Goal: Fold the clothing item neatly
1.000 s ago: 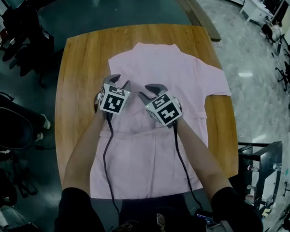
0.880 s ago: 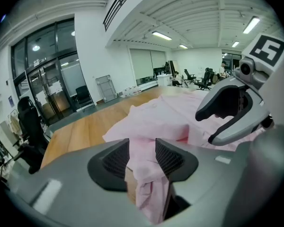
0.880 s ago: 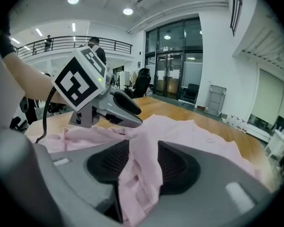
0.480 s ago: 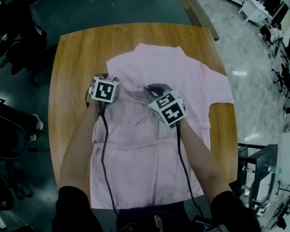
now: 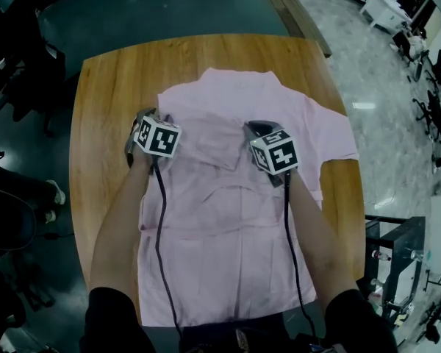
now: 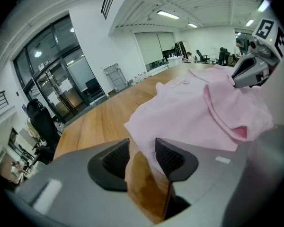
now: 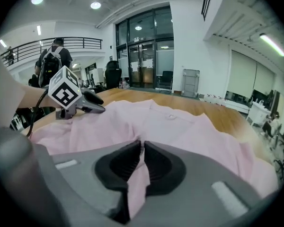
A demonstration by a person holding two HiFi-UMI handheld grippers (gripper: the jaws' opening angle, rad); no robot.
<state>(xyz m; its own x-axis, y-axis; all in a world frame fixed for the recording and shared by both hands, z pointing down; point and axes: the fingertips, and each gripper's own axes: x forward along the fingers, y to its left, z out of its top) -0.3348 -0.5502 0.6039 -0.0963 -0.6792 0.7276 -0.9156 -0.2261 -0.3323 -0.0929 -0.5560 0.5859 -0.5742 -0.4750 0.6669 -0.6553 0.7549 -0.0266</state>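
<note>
Over the wooden table (image 5: 103, 87), from the head view, saw the pink shirt (image 5: 228, 226) spread flat, collar at the far end, left gripper (image 5: 142, 123) at its left shoulder edge, right gripper (image 5: 259, 129) right of the collar. From the left gripper view, found jaws apart, shirt edge loose between them. From the right gripper view, found jaws just closed, pinching a shirt fold.

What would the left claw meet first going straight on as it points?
The left claw would likely meet the edge of the pink cloth shirt, between its open jaws, then the wooden table.
</note>
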